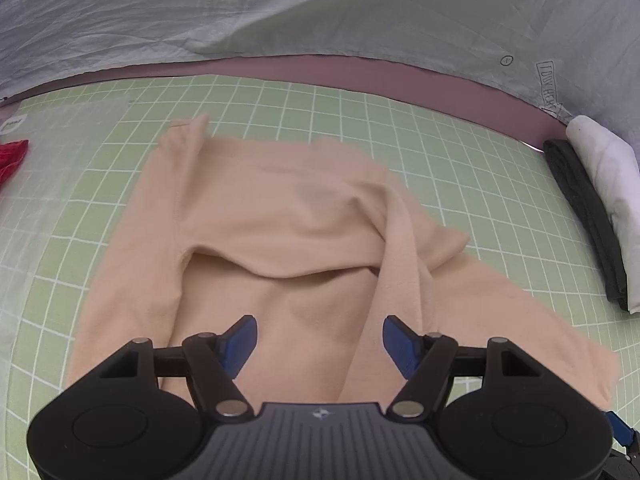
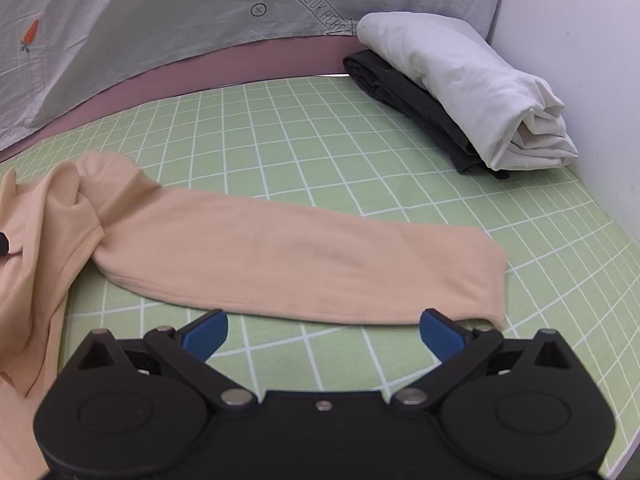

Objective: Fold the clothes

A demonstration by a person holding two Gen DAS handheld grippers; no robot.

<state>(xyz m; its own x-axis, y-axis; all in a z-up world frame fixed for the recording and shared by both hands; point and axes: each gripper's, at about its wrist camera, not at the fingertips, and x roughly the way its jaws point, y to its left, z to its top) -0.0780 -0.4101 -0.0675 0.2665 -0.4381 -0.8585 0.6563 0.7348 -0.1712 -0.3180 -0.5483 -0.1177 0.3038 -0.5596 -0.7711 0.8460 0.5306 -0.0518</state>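
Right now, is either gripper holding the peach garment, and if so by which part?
Nothing is held. The left gripper hangs open over the peach garment, and the right gripper is open just short of its sleeve.

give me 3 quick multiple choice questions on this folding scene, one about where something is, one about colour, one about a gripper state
1. Where does the folded white garment lie?
A. on the folded dark garment
B. on the peach top
C. in the left gripper

2. What colour is the long-sleeved top spread on the grid mat?
A. red
B. peach
C. grey

3. How is the right gripper?
A. shut on the sleeve
B. shut, empty
C. open, empty

Answers: 1 A, the white stack rests atop the dark one by the wall. 2 B, the fabric is pale peach. 3 C, its blue pads stand wide apart just short of the sleeve.
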